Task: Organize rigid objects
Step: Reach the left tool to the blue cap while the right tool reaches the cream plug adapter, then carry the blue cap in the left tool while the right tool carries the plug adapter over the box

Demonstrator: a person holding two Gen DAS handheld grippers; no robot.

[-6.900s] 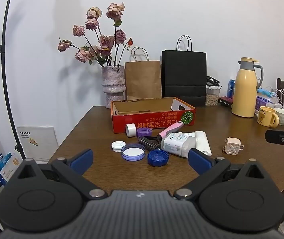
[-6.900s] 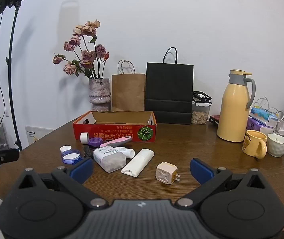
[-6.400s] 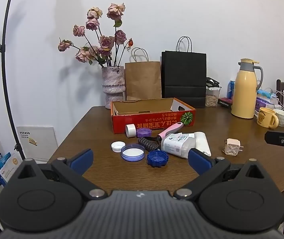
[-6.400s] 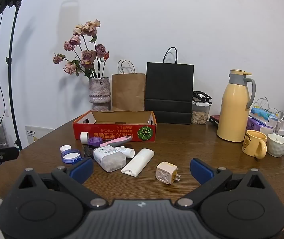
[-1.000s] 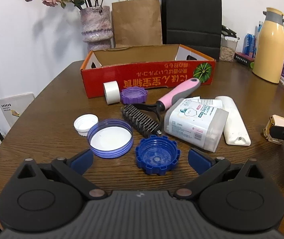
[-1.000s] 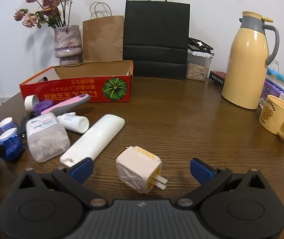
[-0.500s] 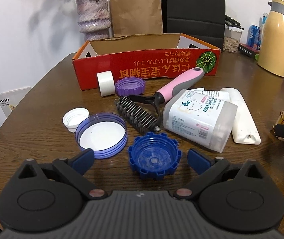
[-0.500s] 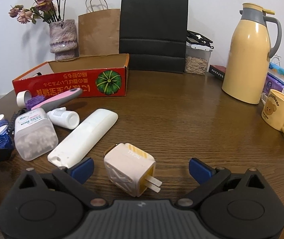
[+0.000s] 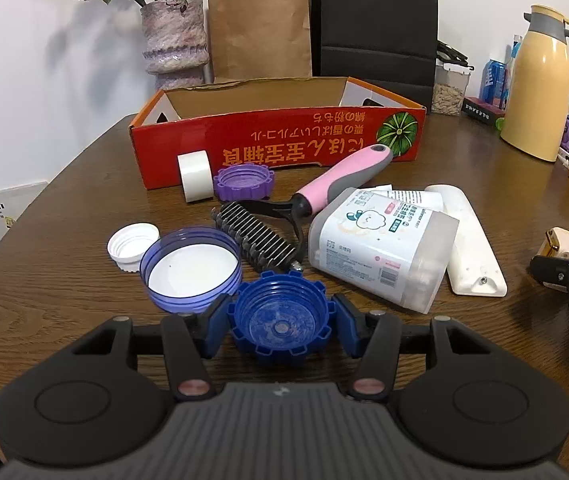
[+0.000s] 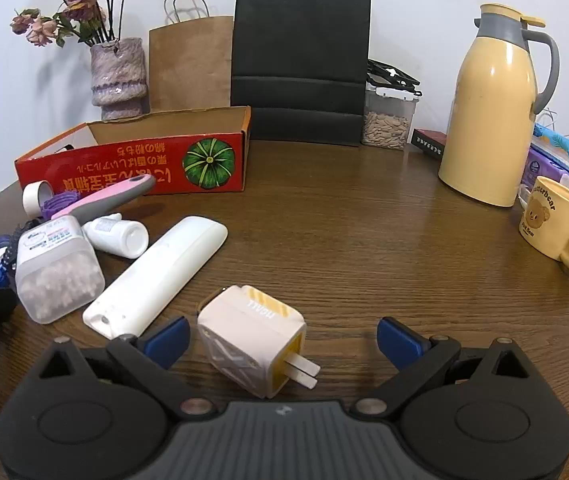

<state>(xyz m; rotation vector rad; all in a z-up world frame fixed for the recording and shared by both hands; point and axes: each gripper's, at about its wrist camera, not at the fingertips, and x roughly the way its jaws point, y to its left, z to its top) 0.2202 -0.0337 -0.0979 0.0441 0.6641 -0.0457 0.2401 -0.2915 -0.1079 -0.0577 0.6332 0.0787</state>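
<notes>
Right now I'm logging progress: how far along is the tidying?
Nothing looks done: the red box shows nothing inside. In hand: the left tool has just closed on the blue cap; the right tool, narrowing, brackets the plug adapter without touching. Brush, remote and lids wait.

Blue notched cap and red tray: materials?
Blue notched cap: looks like moulded hard plastic, slightly glossy, with inner thread rings and scuffed residue. Red tray: printed cardboard, matte; raw brown inner walls and torn top edge show it.
</notes>
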